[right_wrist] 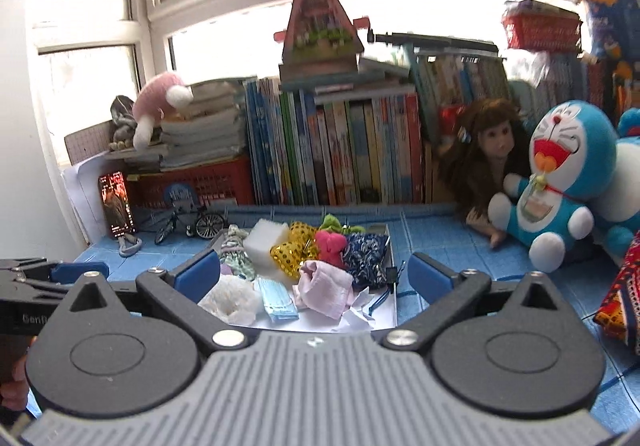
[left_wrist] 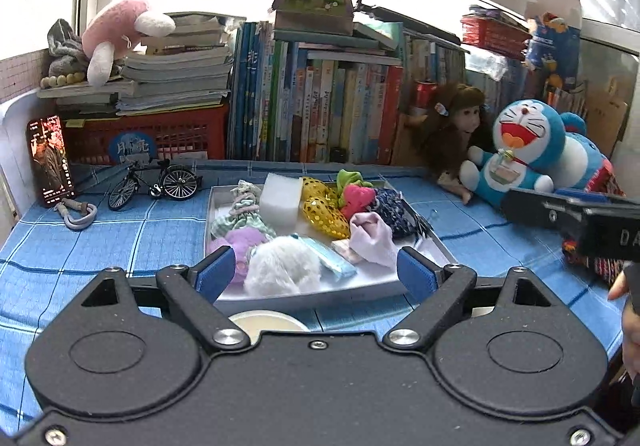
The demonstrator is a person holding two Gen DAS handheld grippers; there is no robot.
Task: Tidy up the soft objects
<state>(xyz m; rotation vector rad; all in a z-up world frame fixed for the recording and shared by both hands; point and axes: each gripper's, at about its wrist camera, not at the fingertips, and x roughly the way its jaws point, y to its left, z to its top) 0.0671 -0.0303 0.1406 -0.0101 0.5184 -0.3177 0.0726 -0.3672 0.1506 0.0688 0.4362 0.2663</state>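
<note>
1. My left gripper [left_wrist: 315,273] has its jaws spread wide; nothing sits between the blue pads [left_wrist: 216,273]; it holds nothing.
2. My right gripper [right_wrist: 316,278] has its jaws spread to their widest; nothing is clamped between its blue pads [right_wrist: 430,278]; it holds nothing.
3. Both grippers point slightly downward at the white tray [left_wrist: 280,296], which lies on the blue checked bench [left_wrist: 100,246] just ahead of the fingertips; the right gripper's black body [left_wrist: 568,213] shows at the right edge of the left wrist view.
4. The soft objects are all inside the tray; nearest my left gripper lies the white fluffy ball [left_wrist: 284,272], touching the lilac fluffy piece [left_wrist: 244,246] to its left and the light blue face mask [left_wrist: 330,256] to its right.
5. Right of the mask lies the pale pink cloth [left_wrist: 372,240]; behind it sit the dark floral pouch [left_wrist: 394,211] and the red plush piece [left_wrist: 356,197].
6. Farther ahead, at the tray's middle, stand the white sponge block [left_wrist: 282,201] and the gold sequin pouch [left_wrist: 324,211]; the green striped cloth [left_wrist: 240,219] lies left of the sponge.
7. Ahead and right of the tray, on the bench, sit a blue cat plush [left_wrist: 520,153] and a brown-haired doll [left_wrist: 460,129], touching each other.
8. Ahead and left stand a model bicycle [left_wrist: 156,183] and a lit phone [left_wrist: 50,159]; a row of books [left_wrist: 320,109] closes off the far side.
</note>
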